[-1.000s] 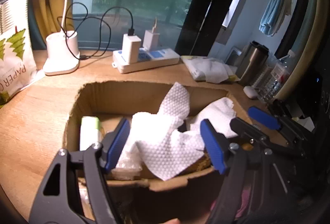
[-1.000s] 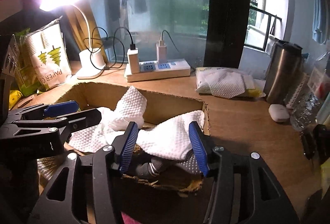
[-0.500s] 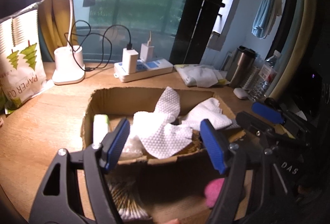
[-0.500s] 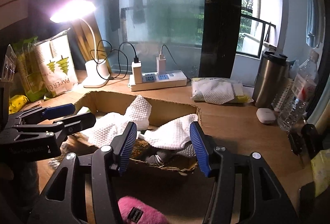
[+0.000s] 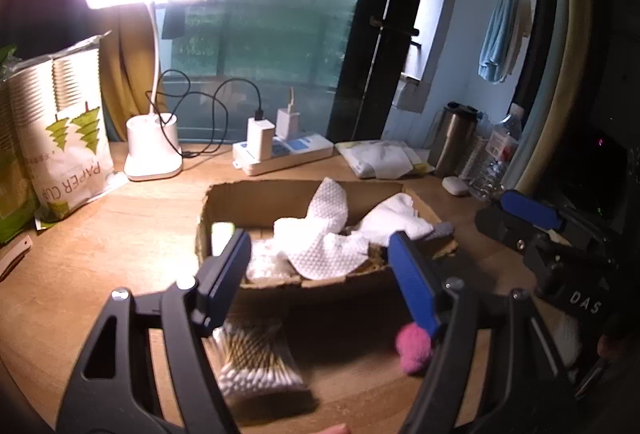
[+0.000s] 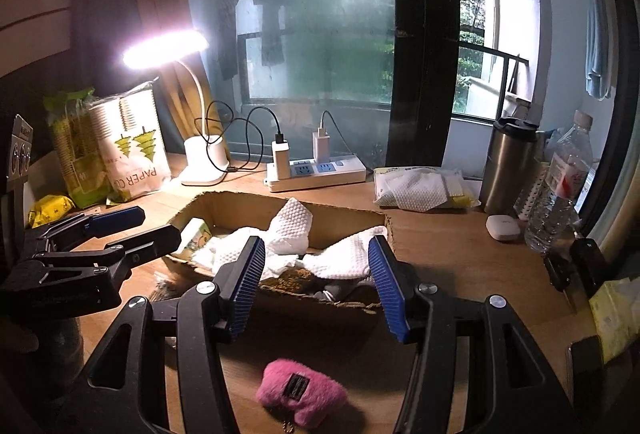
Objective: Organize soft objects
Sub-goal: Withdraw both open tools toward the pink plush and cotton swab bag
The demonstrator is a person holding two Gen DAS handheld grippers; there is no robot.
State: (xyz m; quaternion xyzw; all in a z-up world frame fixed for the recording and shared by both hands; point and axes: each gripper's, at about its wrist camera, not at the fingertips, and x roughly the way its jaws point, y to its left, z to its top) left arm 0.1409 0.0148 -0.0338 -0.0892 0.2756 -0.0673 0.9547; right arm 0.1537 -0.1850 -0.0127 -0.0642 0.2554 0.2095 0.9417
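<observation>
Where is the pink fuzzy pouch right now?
The pink pouch lies on the desk just in front of the cardboard box, low in the right wrist view.

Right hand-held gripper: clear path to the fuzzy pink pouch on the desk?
Probably yes. The fuzzy pink pouch lies bare on the wooden desk, just below the open right hand-held gripper, nothing between them.

— What's the room like?
— A wooden desk (image 6: 460,246) stands against a big window (image 6: 320,14) with a dark frame (image 6: 424,34); green leaves show outside.
— Light?
— A white desk lamp (image 6: 164,48) glows at the left (very bright), curtain (image 5: 120,74) behind it. A pale wall (image 5: 472,46) at the right carries a hanging blue towel (image 5: 496,38).
</observation>
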